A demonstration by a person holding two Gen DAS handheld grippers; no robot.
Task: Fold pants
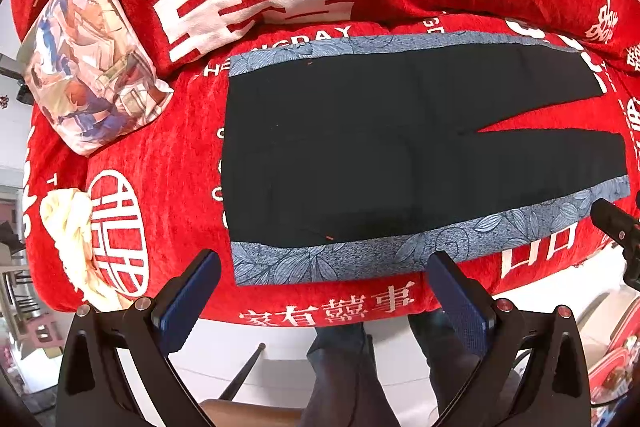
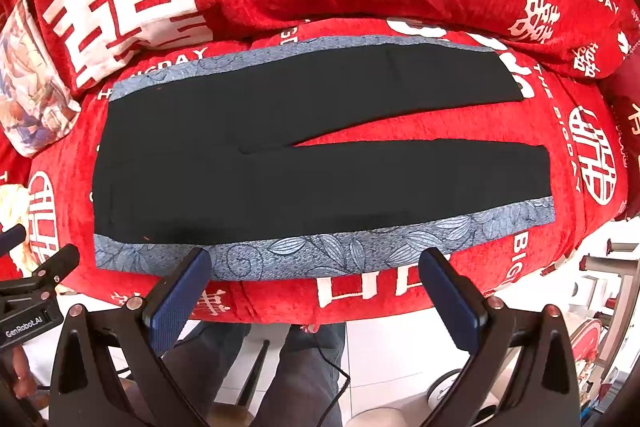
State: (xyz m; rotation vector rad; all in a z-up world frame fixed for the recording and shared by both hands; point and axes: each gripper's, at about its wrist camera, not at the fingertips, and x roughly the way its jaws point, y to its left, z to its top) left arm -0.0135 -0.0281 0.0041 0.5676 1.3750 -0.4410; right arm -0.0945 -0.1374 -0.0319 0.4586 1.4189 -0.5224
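Note:
Black pants [image 1: 360, 147] with blue leaf-patterned side stripes [image 1: 360, 259] lie flat on a red sofa seat, waist to the left, legs spread to the right. They also show in the right wrist view [image 2: 280, 171]. My left gripper [image 1: 324, 263] is open and empty, just above the near striped edge by the waist. My right gripper [image 2: 316, 259] is open and empty, over the near striped edge [image 2: 320, 251] at mid-length. The right gripper's tip [image 1: 612, 223] shows at the left view's right edge; the left gripper's body [image 2: 36, 291] shows at the right view's left edge.
The sofa is covered in red cloth with white characters [image 1: 280, 311]. A printed cushion [image 1: 88, 55] leans at the back left. A cream cloth [image 1: 68, 223] lies at the left end. A person's legs [image 2: 280, 379] stand in front of the sofa on white floor.

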